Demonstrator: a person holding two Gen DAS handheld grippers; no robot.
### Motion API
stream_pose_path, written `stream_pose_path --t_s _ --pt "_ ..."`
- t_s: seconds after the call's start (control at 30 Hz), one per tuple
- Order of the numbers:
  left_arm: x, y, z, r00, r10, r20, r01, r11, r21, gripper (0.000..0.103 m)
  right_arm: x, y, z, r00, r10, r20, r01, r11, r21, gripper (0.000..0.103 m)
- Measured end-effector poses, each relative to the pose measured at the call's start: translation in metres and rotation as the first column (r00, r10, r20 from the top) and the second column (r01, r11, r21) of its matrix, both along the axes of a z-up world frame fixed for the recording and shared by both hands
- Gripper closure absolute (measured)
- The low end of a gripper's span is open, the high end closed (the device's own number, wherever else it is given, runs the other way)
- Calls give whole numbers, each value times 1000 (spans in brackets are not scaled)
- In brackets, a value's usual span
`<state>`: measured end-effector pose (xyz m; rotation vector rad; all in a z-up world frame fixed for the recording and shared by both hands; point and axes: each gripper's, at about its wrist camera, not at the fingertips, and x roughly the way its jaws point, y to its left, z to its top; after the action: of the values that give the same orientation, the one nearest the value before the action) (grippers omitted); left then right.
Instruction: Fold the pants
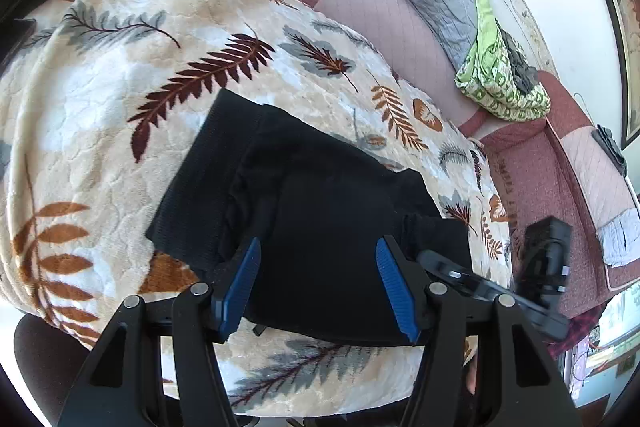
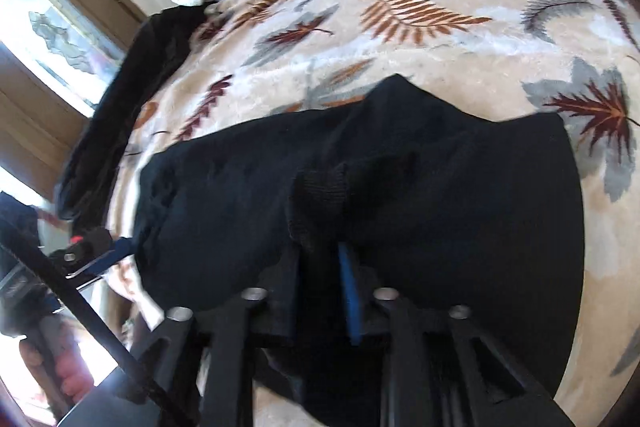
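Pants [image 1: 320, 195], black, lie partly folded on the leaf-print blanket [image 1: 100, 99] | long axis runs 10 to 4 o'clock | left tool [image 1: 318, 259] hovers wide, empty | right tool [image 2: 320, 259], nearer, has cloth bunched between its jaws; grip unclear.

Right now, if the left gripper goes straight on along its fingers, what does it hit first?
The black pants. The left gripper stands open over them on the leaf blanket, angled down; how far above the cloth is unclear.
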<state>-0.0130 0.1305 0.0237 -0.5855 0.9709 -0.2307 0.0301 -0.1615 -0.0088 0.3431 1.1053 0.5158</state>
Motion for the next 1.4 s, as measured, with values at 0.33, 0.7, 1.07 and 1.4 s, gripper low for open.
stream_pose_path --t_s 0.33,0.7,1.07,1.4 --pt "-5 19 -1 998 65 6 -65 998 -8 44 -5 -32 10 996 -54 -65 72 943 324 64" --pt "-19 59 -24 976 217 -29 -218 975 -41 35 4 -4 -6 991 -15 -132 40 981 189 63" --pt "-9 43 -47 987 163 -1 -162 983 -89 64 40 109 24 961 251 -113 -243 967 77 32" --pt "-12 53 -61 979 204 -5 -199 948 -250 45 79 266 17 902 372 -217 -425 853 -302 18"
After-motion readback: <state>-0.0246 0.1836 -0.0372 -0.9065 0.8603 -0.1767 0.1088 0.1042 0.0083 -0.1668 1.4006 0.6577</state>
